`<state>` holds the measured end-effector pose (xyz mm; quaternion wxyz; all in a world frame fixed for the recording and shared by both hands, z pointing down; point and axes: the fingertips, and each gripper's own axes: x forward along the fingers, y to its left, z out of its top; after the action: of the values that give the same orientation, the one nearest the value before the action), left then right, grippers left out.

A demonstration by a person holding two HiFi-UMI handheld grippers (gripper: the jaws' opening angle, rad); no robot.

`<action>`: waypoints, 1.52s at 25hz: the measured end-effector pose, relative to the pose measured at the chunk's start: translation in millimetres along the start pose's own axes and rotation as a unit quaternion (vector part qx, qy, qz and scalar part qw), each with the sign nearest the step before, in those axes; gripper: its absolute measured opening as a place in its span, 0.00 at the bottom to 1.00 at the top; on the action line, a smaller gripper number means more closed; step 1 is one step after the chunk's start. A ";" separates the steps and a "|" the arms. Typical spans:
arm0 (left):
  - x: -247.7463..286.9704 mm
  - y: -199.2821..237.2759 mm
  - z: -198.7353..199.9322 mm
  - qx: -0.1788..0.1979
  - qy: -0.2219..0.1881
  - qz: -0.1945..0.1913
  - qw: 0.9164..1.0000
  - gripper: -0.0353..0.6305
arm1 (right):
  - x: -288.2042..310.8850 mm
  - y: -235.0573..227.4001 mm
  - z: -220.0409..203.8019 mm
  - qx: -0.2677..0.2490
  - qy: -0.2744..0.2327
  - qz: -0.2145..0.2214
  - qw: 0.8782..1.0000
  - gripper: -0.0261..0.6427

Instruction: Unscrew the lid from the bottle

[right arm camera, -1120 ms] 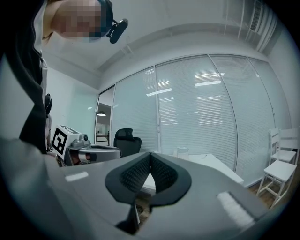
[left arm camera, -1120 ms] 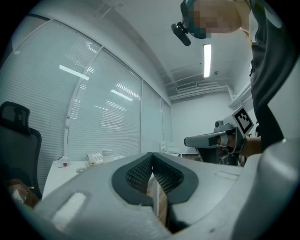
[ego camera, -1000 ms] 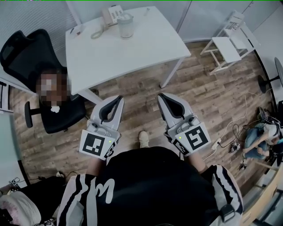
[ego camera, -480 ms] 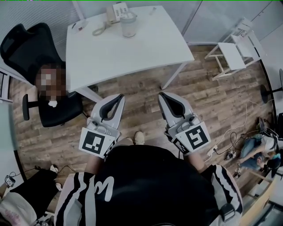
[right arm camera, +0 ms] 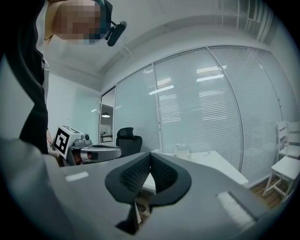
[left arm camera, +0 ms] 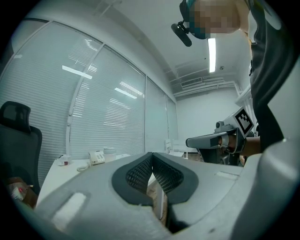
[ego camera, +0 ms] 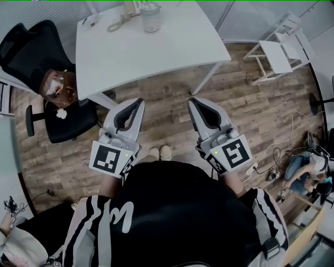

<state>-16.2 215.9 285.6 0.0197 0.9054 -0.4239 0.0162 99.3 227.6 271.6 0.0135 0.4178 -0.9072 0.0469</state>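
far ahead, bottle [ego camera: 150, 20] on table [ego camera: 156, 52]; left tool [ego camera: 138, 101], right tool [ego camera: 192, 100] clamped shut, empty.

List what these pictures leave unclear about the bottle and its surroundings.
- Bottle: too small in every view to tell how its lid sits.
- Telephone: cut off by the head view's top edge.
- Small item at the table corner: too small in head view to identify.

Bottle [ego camera: 150, 21] tiny; lid [ego camera: 150, 7] seemingly on.
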 end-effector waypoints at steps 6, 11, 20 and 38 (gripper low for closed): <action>-0.8 -0.2 -0.6 0.007 -0.002 0.007 1.000 0.06 | -1.6 -4.0 -3.0 -0.003 -0.002 0.001 1.000 0.04; -3.9 -5.0 1.9 0.005 -0.005 0.017 1.000 0.05 | -6.5 -5.8 -1.5 -0.005 -0.004 0.008 1.000 0.04; -12.6 -1.2 1.9 0.004 -0.009 0.032 0.999 0.05 | -3.9 -0.7 -5.8 -0.001 -0.003 0.017 1.000 0.04; 41.7 48.2 6.3 0.014 -0.018 0.007 1.000 0.05 | 51.1 -35.8 8.2 -0.003 -0.013 -0.005 1.000 0.04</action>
<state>-26.5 152.8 282.3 -0.0002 0.9026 -0.4304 0.0061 93.4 165.0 269.3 0.0034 0.4227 -0.9054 0.0389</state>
